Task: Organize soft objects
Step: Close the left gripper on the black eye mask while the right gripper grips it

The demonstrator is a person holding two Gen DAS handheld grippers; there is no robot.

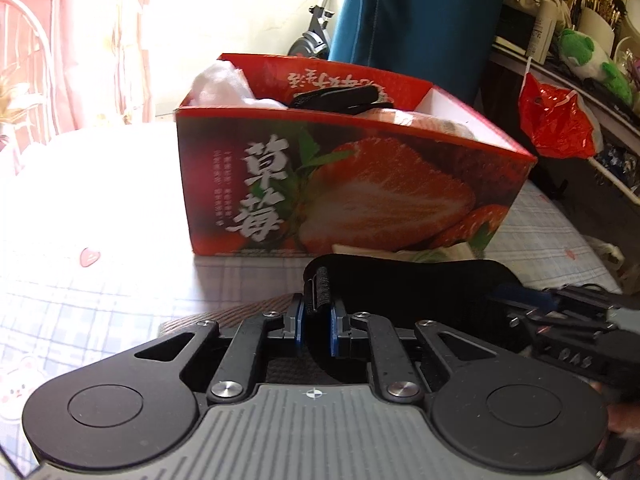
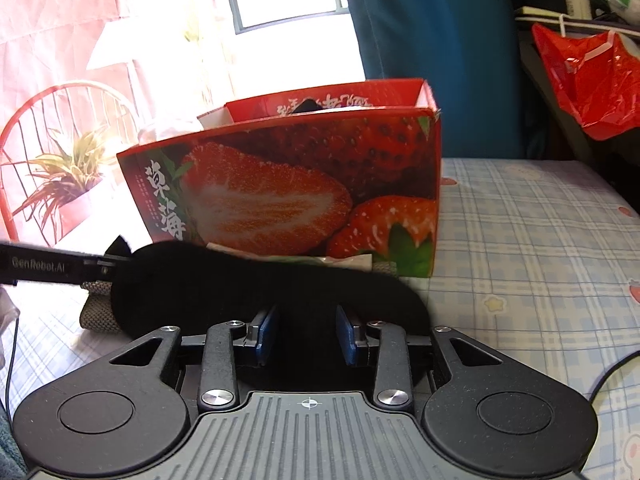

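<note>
A black eye mask point(image 1: 420, 280) hangs stretched between both grippers, just in front of a red strawberry-print box point(image 1: 360, 184). My left gripper point(image 1: 316, 320) is shut on the mask's strap end, with the ribbed strap pinched between the blue pads. In the right wrist view the mask point(image 2: 248, 284) fills the gap of my right gripper point(image 2: 307, 336), whose pads press its dark fabric. The left gripper point(image 2: 106, 264) reaches in from the left edge. The box point(image 2: 300, 184) holds white cloth point(image 1: 224, 80) and black straps point(image 1: 340, 98).
A grey woven pouch point(image 2: 96, 314) lies under the mask's left end on the blue checked tablecloth point(image 2: 520, 240). A red plastic bag point(image 1: 556, 120) hangs at the right, near a green plush toy point(image 1: 588, 56). A potted plant point(image 2: 68, 176) stands at the left. A blue curtain point(image 1: 412, 12) hangs behind the box.
</note>
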